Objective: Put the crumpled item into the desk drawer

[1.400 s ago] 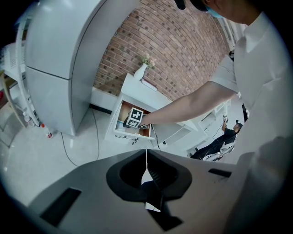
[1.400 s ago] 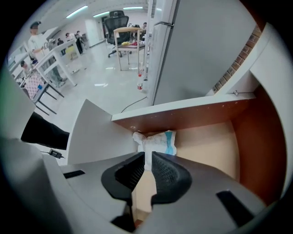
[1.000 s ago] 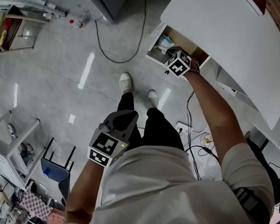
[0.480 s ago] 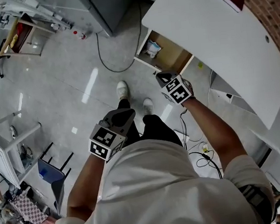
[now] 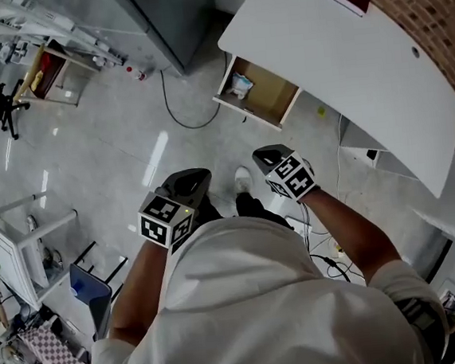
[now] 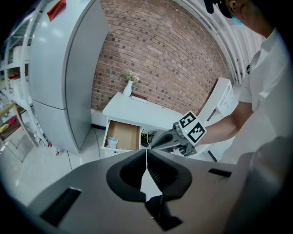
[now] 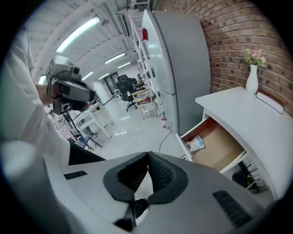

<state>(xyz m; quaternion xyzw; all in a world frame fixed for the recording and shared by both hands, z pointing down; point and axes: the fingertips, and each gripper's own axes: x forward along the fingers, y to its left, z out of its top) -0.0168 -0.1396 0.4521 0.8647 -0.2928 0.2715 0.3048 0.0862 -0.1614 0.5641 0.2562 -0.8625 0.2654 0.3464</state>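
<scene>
From the head view, you are standing on the floor well apart from the bench (image 5: 360, 60), with both grippers held close in front of your body: the left gripper (image 5: 193, 178) and the right gripper (image 5: 263, 157) each point roughly toward the open drawer (image 5: 275, 99), and neither is near it. The crumpled item (image 5: 240, 83), a pale wad with a touch of blue, lies inside the drawer at one end of its brown floor, close to the front panel. In the left gripper view, the jaws are pressed together with only a hairline seam between the pads, and nothing sits between them. Beyond them you can see the drawer pulled out under the bench top with the wad in its near corner, and your right gripper reaching across the frame. In the right gripper view, the jaws meet at their tips in the same way and carry nothing. The drawer and the wad in it show off to the right, beside the tall grey cabinet (image 7: 183, 64). Judging from how things lie, the placing step looks done, since the item is in the drawer and both grippers are free. What remains, if you want it, is to step back in and push the drawer front closed with a shut gripper, keeping clear of the wad; the task sentence itself does not ask for that.
</scene>
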